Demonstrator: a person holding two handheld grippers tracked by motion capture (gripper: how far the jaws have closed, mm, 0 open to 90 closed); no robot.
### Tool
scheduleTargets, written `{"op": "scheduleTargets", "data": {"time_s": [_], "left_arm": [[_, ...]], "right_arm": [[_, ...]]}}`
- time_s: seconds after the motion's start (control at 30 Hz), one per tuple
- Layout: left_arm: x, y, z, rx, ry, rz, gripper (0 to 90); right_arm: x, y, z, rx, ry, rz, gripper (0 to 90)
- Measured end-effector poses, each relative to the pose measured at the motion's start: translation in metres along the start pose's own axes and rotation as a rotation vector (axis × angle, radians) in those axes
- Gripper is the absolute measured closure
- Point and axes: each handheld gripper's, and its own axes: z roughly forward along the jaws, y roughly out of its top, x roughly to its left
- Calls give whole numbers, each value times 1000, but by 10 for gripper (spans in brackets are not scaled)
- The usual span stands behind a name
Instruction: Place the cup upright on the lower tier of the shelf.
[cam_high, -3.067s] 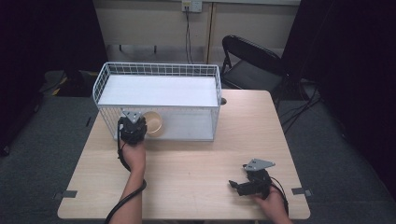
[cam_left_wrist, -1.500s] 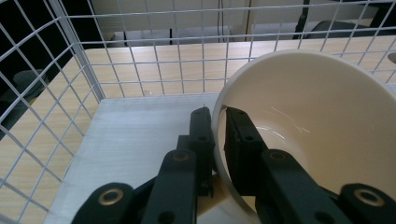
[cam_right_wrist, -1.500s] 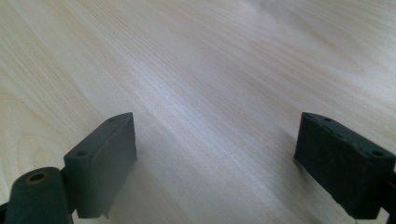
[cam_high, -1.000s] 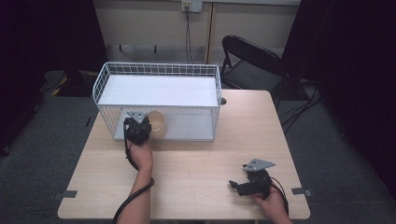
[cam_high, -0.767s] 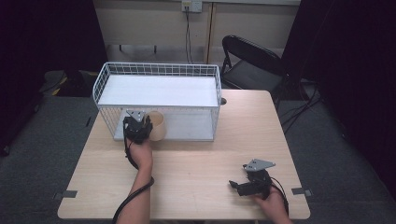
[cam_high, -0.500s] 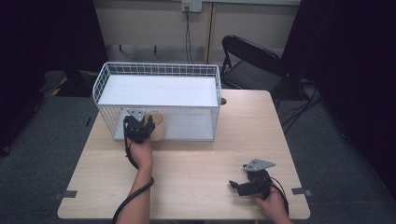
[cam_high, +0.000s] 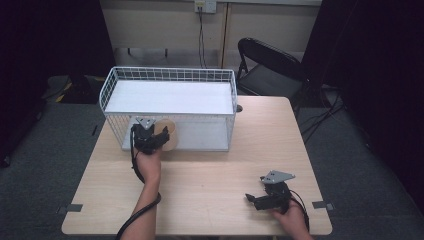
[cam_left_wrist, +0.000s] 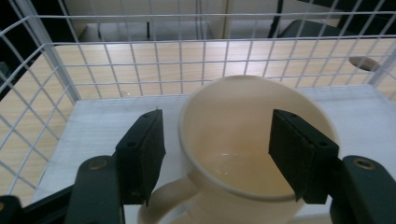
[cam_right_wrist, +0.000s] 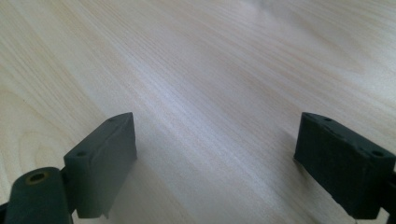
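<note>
looking across the table (cam_high: 210, 185) from the left, i had the left gripper (cam_high: 150, 138) at the near face of the white wire basket (cam_high: 170, 75), low at its left end, where a cream mug (cam_high: 169, 136) sat on the white floor liner. in the left gripper view the mug (cam_left_wrist: 243, 140) stood upright right in front of the camera, handle pointing back toward me, with one black jaw outside the rim on the handle side and the other jaw dipped inside the cup. those jaws had just been opening: they stood apart with the mug wall between them, and i could see a gap between the outer pad and the wall, so nothing was clamped. the basket's wire grid (cam_left_wrist: 140, 65) rose behind and to the side of the mug, fencing it in on the far and left sides; its liner (cam_left_wrist: 93, 135) lay bare beside the mug. further right on the wooden top, my right gripper (cam_high: 257, 199) lay low near the front edge, well apart from the basket, its jaws wide apart with bare wood (cam_right_wrist: 210, 93) between them. past the table's far right corner stood a black folding chair (cam_high: 270, 65), and a cable hung down the wall behind the basket. i could read no brand, label or writing on the mug, the basket or the grippers.
</note>
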Motion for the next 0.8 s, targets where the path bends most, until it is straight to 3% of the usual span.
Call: {"op": "scheduleTargets", "data": {"time_s": [0.33,0.57,0.8], "left_arm": [[4,3,-11,-5,-47,8,266],[-1,-2,-21,-15,-83,45,251],[-1,-11,-20,-2,-81,66,234]], "right_arm": [[0,0,0,0,0,0,117],[0,0,0,0,0,0,117],[0,0,0,0,0,0,117]]}}
